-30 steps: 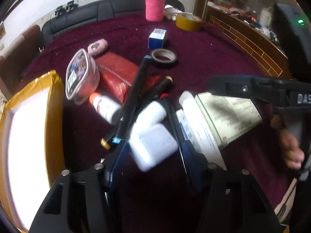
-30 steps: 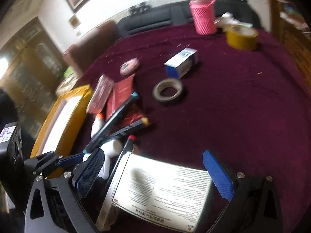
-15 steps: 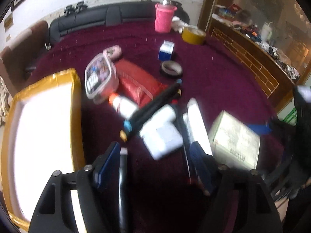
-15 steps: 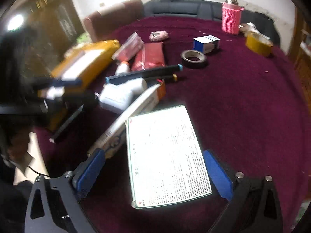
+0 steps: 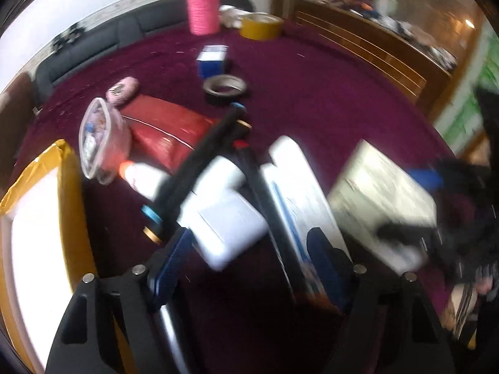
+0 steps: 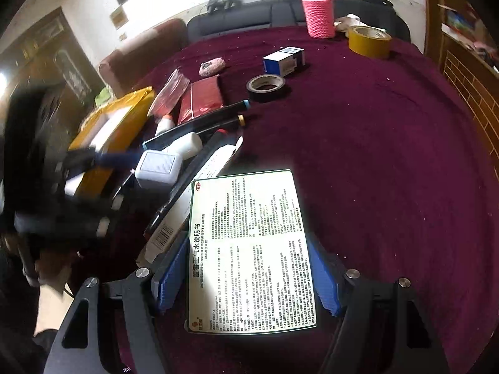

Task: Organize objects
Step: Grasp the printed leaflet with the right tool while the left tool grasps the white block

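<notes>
A flat white medicine box with printed text [image 6: 249, 246] lies on the maroon cloth between the blue pads of my right gripper [image 6: 248, 280], which closes on its sides. My left gripper [image 5: 246, 258] is open around a white square bottle [image 5: 224, 221] that lies in a pile with black markers [image 5: 202, 155], a long white box [image 5: 299, 187] and a glue bottle [image 5: 140, 177]. The medicine box [image 5: 380, 193] shows at right in the left wrist view, the white bottle [image 6: 159, 168] at left in the right wrist view.
A yellow tray with white lining [image 5: 34, 218] sits at the table's left edge. Farther back lie a red pouch [image 5: 168, 127], a clear pouch [image 5: 99, 137], black tape [image 6: 265, 85], a blue box [image 6: 283, 59], yellow tape [image 6: 369, 41] and a pink-sleeved flask [image 6: 318, 15]. A wooden cabinet [image 5: 358, 50] stands right.
My right gripper has moved in and narrowed around the medicine box. My left gripper has drawn back, opened, then come forward around the white bottle again.
</notes>
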The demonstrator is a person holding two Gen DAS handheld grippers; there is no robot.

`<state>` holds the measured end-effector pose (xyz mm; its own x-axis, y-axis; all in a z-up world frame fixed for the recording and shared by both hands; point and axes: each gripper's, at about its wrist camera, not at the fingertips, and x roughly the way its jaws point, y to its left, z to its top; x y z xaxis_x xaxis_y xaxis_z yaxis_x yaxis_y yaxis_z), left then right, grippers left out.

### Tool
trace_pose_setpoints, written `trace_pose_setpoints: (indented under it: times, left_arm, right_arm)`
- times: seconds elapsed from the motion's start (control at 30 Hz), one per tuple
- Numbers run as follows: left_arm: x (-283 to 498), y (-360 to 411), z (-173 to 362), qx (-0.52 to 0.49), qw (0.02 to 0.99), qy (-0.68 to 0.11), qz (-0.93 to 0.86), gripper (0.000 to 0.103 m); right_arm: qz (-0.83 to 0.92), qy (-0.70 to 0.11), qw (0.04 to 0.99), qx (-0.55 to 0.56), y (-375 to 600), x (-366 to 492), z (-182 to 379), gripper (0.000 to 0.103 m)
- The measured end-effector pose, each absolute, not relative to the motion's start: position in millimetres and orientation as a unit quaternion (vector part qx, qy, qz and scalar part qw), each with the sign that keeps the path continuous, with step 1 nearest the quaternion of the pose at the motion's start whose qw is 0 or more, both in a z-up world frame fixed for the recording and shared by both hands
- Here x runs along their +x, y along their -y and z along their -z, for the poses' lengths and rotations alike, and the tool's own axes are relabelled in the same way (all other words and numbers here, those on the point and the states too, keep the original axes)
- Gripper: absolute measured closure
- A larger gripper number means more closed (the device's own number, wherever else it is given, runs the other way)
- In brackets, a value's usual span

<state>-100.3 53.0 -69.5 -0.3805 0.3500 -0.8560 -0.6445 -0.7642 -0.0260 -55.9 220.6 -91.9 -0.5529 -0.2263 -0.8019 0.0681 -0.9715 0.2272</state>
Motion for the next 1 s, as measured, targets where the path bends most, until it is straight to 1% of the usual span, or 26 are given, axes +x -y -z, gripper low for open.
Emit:
trace_pose_setpoints:
  times: [0.07, 0.13, 0.2, 0.3, 0.37, 0.4, 0.5, 0.6, 0.67, 0.77, 0.87, 0.9, 0.93, 0.97, 1.0]
  left_arm:
    - [-92.2, -52.9, 67.8, -0.460, 0.308, -0.172, -0.815, 0.027]
    - [-94.4, -50.4, 61.0, -0.439, 0.289, -0.186, -0.830, 0.027]
    - [-103.8, -48.1, 59.8, -0.439, 0.286, -0.169, -0.835, 0.027]
    - [-127.4, -53.0, 64.8, -0.465, 0.296, -0.131, -0.824, 0.027]
    - [-134.4, -59.0, 71.6, -0.484, 0.277, -0.137, -0.819, 0.031]
    - [-133.7, -63.4, 75.4, -0.490, 0.275, -0.148, -0.814, 0.039]
    - [-120.3, -66.6, 76.6, -0.480, 0.284, -0.173, -0.812, 0.042]
    - [-104.9, -57.9, 67.7, -0.478, 0.319, -0.155, -0.804, 0.042]
    - [-93.6, -56.9, 64.6, -0.478, 0.331, -0.168, -0.796, 0.042]
    - [-81.5, -54.7, 62.8, -0.471, 0.335, -0.180, -0.796, 0.042]
    - [-87.8, -50.5, 72.0, -0.481, 0.313, -0.180, -0.799, 0.042]
    - [-93.6, -47.7, 76.8, -0.491, 0.306, -0.169, -0.798, 0.046]
    - [-98.4, -44.8, 80.2, -0.499, 0.302, -0.154, -0.798, 0.053]
    - [-103.5, -42.1, 84.0, -0.508, 0.300, -0.140, -0.795, 0.056]
    - [-106.0, -40.0, 87.3, -0.516, 0.298, -0.131, -0.792, 0.063]
  right_arm:
    - [0.877, 0.094, 0.083, 0.463, -222.8, -54.5, 91.5, 0.026]
    - [0.878, 0.105, 0.081, 0.460, -225.4, -53.1, 91.6, 0.026]
    - [0.877, 0.114, 0.082, 0.459, -227.8, -53.1, 92.3, 0.025]
    - [0.878, 0.123, 0.081, 0.455, -229.4, -52.1, 92.4, 0.025]
    - [0.879, 0.127, 0.081, 0.453, -230.5, -50.4, 92.1, 0.025]
    - [0.879, 0.129, 0.081, 0.453, -231.1, -48.7, 92.1, 0.025]
    - [0.878, 0.137, 0.085, 0.451, -234.6, -46.2, 92.8, 0.025]
    - [0.877, 0.145, 0.089, 0.449, -238.2, -46.1, 92.9, 0.025]
    - [0.877, 0.147, 0.089, 0.448, -238.5, -45.9, 93.2, 0.025]
    - [0.878, 0.142, 0.087, 0.449, -238.4, -45.8, 93.0, 0.025]
    - [0.878, 0.135, 0.084, 0.451, -236.0, -45.7, 93.3, 0.025]
    - [0.878, 0.133, 0.083, 0.453, -234.4, -45.8, 93.5, 0.025]
    - [0.878, 0.130, 0.080, 0.454, -232.7, -45.9, 93.5, 0.025]
    - [0.879, 0.127, 0.078, 0.454, -231.5, -45.7, 93.2, 0.025]
    - [0.878, 0.126, 0.076, 0.455, -230.4, -45.6, 93.1, 0.024]
